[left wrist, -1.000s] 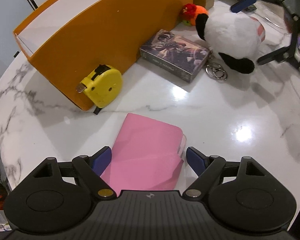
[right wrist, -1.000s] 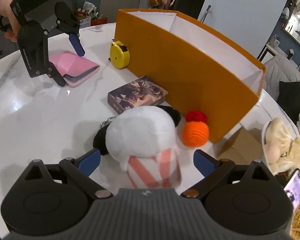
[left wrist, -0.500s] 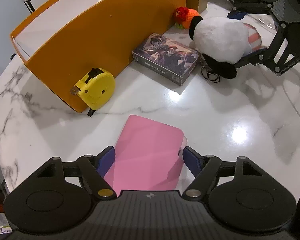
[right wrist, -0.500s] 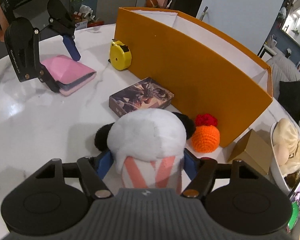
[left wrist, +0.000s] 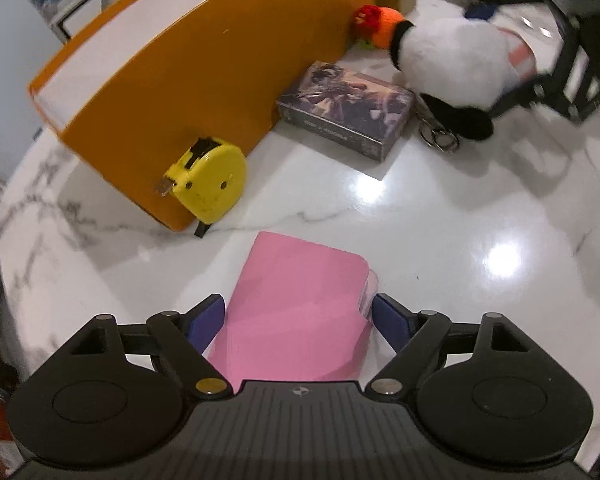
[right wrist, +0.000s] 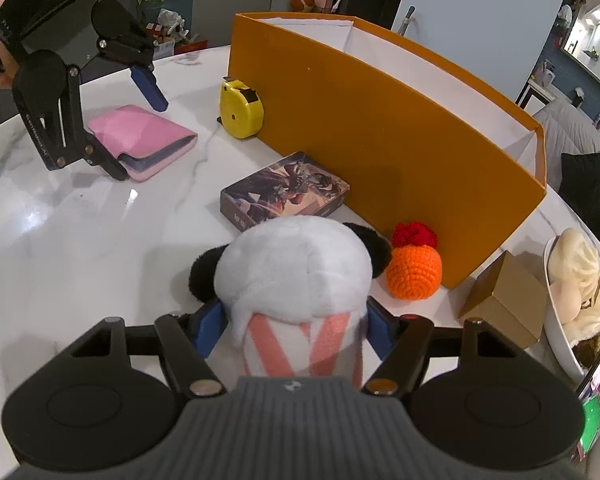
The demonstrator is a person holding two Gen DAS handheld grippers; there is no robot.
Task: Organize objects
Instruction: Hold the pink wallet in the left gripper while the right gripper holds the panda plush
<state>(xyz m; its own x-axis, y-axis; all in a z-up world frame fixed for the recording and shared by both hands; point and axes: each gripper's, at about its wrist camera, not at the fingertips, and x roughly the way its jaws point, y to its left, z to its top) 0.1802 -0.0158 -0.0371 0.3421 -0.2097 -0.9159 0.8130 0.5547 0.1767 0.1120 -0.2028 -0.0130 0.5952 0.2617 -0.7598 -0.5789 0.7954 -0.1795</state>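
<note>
Orange box [right wrist: 400, 132] stands on the white marble table [right wrist: 80, 248], and the things to organize lie along its front wall.

Left of the box's near corner, the left gripper [left wrist: 298, 322] straddles a pink wallet [left wrist: 300, 300] lying flat on the table, its jaws opening with the wallet between them and its blue pads just beside the wallet's edges, not pressing. A yellow tape measure [right wrist: 242, 110] leans touching the box's left end. Further right, a card box [right wrist: 284, 194] with dark printed art lies just in front of the wall. Right of that, the right gripper [right wrist: 294, 326] is clamped on the striped body of a panda plush [right wrist: 296, 268]. An orange crocheted toy [right wrist: 414, 274] sits beside the plush, close to the box's right end.
</note>
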